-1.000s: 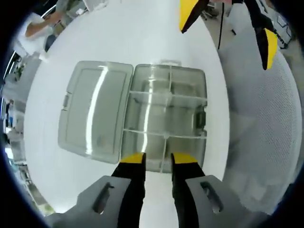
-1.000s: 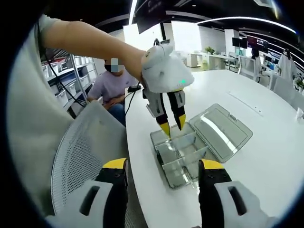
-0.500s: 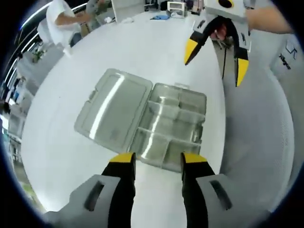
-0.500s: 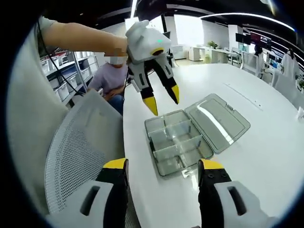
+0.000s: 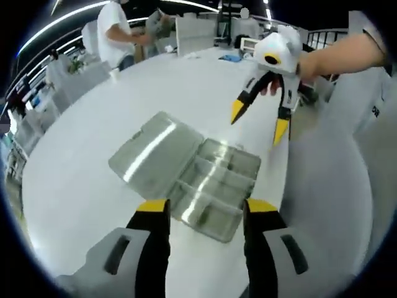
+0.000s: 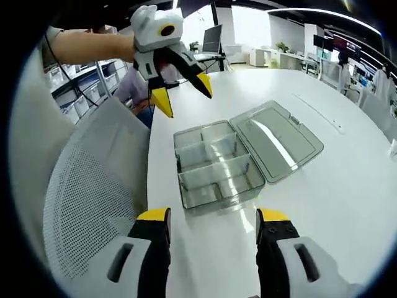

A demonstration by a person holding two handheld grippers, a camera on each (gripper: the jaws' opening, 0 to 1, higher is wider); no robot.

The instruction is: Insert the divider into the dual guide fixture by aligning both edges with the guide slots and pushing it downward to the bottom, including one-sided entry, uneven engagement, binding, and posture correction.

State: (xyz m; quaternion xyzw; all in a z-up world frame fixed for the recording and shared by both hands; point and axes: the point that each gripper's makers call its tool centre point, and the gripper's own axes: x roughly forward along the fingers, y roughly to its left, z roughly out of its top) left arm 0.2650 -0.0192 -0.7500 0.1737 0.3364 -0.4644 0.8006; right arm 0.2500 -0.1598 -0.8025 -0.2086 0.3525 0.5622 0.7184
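A clear plastic compartment box [image 5: 214,180] [image 6: 211,164] lies on the white table with its lid [image 5: 152,149] [image 6: 276,139] folded flat beside it. Clear dividers [image 6: 214,174] stand across the tray, splitting it into several cells. My left gripper [image 5: 206,208] hangs open above the box's near edge, nothing between its yellow-tipped jaws; in the right gripper view it [image 6: 183,93] hovers above the box's far end. My right gripper [image 6: 213,217] is open too, held back from the box; in the left gripper view it [image 5: 258,121] floats above the far right corner.
A grey mesh chair [image 6: 93,180] [image 5: 329,186] stands at the table's edge beside the box. People [image 5: 118,34] work at the far side of the room. The white table [image 6: 335,198] spreads wide around the box.
Both grippers have risen and drawn back from the box. The left gripper's jaws, narrow and low over the tray a second ago, now stand wider apart and empty.
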